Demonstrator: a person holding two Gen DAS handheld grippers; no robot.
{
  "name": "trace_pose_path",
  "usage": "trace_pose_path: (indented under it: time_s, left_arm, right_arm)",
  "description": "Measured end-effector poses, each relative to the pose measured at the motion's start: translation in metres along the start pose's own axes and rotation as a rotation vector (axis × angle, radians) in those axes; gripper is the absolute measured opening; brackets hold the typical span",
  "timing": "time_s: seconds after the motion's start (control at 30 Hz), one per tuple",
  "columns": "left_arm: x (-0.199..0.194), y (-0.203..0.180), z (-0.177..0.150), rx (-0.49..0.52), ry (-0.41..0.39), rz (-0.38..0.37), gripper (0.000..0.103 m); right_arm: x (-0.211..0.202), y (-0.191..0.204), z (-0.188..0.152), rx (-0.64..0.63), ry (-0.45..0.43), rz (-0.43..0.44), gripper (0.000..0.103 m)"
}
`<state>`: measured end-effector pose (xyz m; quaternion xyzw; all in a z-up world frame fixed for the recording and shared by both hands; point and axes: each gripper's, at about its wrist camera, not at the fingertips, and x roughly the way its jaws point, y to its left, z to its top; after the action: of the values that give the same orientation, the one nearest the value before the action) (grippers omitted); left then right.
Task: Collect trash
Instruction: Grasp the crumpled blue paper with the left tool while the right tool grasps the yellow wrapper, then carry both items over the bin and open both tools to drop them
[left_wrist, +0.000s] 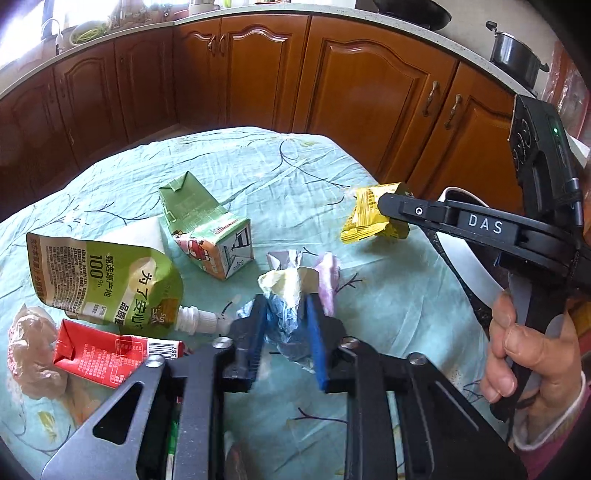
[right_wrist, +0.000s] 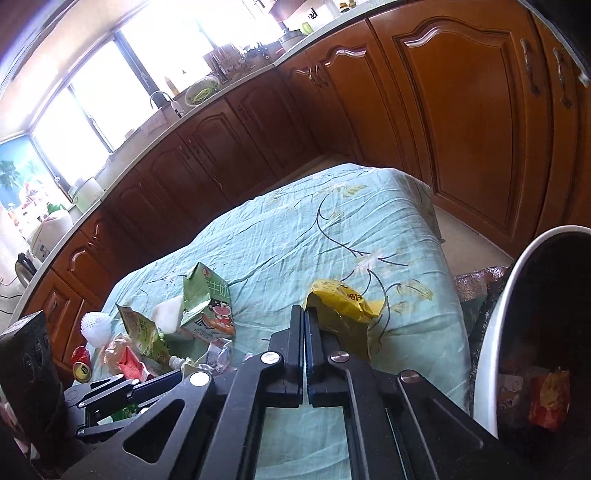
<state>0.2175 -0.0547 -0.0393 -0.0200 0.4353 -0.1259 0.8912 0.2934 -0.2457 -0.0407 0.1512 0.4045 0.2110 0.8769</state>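
My left gripper (left_wrist: 286, 301) is shut on a crumpled wad of wrappers (left_wrist: 291, 286), pale yellow, blue and pink, low over the table. My right gripper (right_wrist: 304, 314) is shut on a yellow snack wrapper (right_wrist: 343, 302) and holds it above the table's right side; it also shows in the left wrist view (left_wrist: 373, 212). A white-rimmed trash bin (right_wrist: 496, 332) with a dark liner stands at the right, with wrappers inside. On the table lie a green milk carton (left_wrist: 205, 229), a green spout pouch (left_wrist: 107, 280), a red carton (left_wrist: 110, 350) and a crumpled beige bag (left_wrist: 31, 347).
The table has a light green floral cloth (left_wrist: 258, 166). Brown kitchen cabinets (left_wrist: 351, 92) run behind it. A white ball (right_wrist: 96, 325), a white block (right_wrist: 168, 315) and a red can (right_wrist: 81, 363) sit at the table's far left end.
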Motion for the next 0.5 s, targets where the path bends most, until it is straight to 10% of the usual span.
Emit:
trace_pose_path:
  time_s: [0.5]
  left_arm:
    - [-0.027,-0.034,-0.004,0.004,-0.051,-0.115,0.014]
  right_arm:
    - [-0.113,-0.027,-0.034,0.048,-0.111,-0.009,0.0]
